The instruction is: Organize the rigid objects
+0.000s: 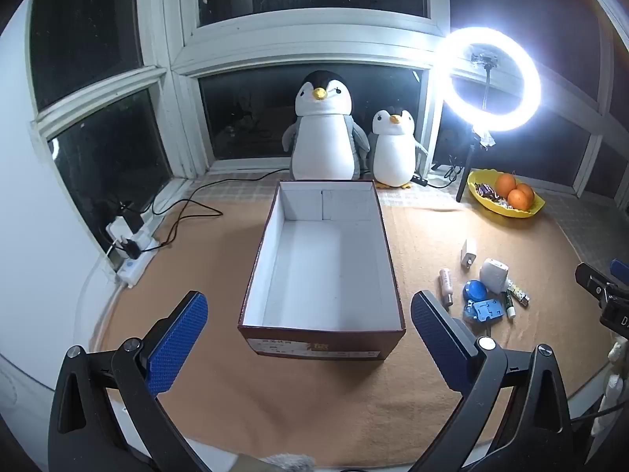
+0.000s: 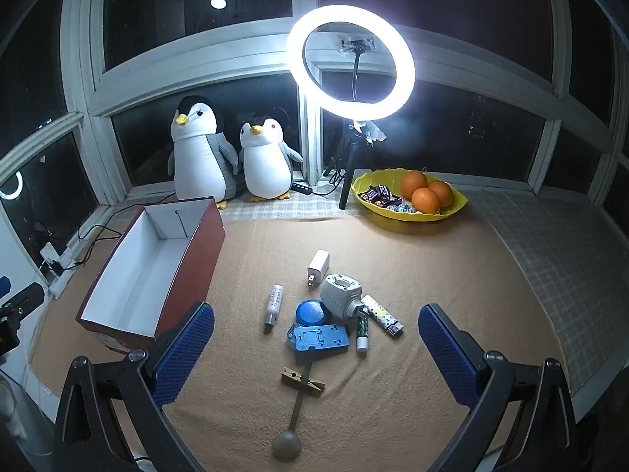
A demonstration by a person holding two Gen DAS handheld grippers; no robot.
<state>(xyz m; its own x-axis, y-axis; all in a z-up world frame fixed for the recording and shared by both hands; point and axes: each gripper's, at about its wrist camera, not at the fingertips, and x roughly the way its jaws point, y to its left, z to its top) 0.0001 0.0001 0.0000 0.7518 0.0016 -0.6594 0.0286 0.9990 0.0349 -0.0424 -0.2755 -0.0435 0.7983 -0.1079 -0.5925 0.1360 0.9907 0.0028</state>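
Observation:
An empty red-brown box point(image 1: 275, 340) with a white inside stands on the tan mat, straight ahead of my left gripper point(image 1: 308, 328), which is open and holds nothing. In the right wrist view the box point(image 2: 196, 259) lies to the left. My right gripper point(image 2: 316, 334) is open above a cluster of small items: a white charger point(image 2: 318, 265), a pink tube point(image 2: 274, 301), a blue round lid point(image 2: 311, 312), a blue plastic holder point(image 2: 320, 338), a white lamp-like gadget point(image 2: 341, 295), a patterned lighter point(image 2: 380, 313), a green-white stick point(image 2: 362, 334), a wooden clothespin point(image 2: 302, 382) and a spoon point(image 2: 289, 438).
Two plush penguins point(image 1: 324, 129) sit by the window behind the box. A lit ring light point(image 2: 350, 63) on a stand and a yellow bowl point(image 2: 409, 214) of oranges and sweets stand at the back right. A power strip point(image 1: 131, 265) with cables lies at the left edge.

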